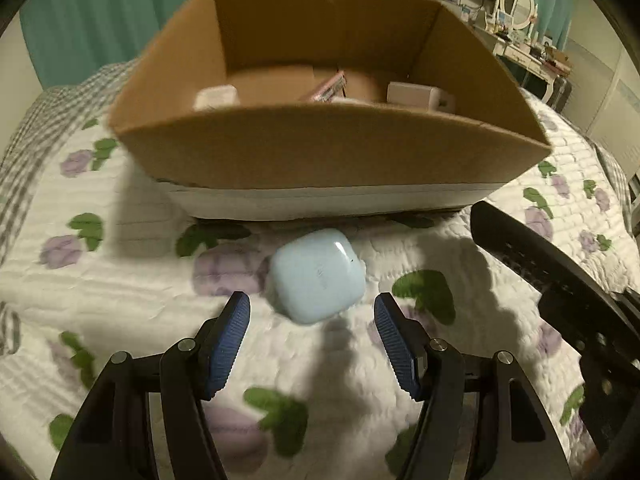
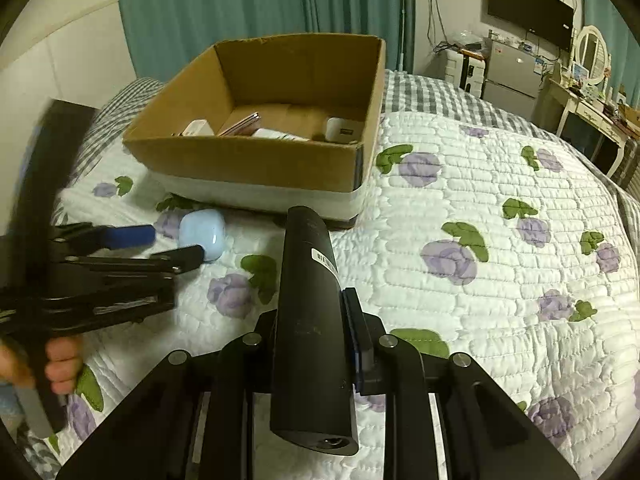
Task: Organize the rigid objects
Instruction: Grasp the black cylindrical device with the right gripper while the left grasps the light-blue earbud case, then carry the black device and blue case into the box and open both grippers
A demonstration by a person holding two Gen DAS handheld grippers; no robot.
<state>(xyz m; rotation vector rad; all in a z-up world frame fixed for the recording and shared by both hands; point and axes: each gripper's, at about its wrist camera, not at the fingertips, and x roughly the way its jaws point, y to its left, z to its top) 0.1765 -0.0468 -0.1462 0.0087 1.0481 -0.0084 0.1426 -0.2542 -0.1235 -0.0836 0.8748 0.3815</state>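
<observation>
A light blue earbud case [image 1: 318, 276] lies on the quilt just in front of the cardboard box [image 1: 328, 148]. My left gripper [image 1: 312, 312] is open, its blue pads either side of the case's near end, not touching it. The case [image 2: 202, 234], the box [image 2: 256, 160] and the left gripper [image 2: 172, 246] also show in the right wrist view. My right gripper [image 2: 310, 320] is shut on a long black bar-shaped device [image 2: 310, 320], held above the quilt and pointing at the box. The device's end shows at the right of the left wrist view [image 1: 532, 260].
The box holds white chargers [image 2: 344, 130], a pink flat item [image 2: 244, 122] and other small things. A floral quilt [image 2: 480, 240] covers the bed. Green curtains [image 2: 240, 4] hang behind; a dresser with a mirror [image 2: 592, 60] and a fridge stand at the far right.
</observation>
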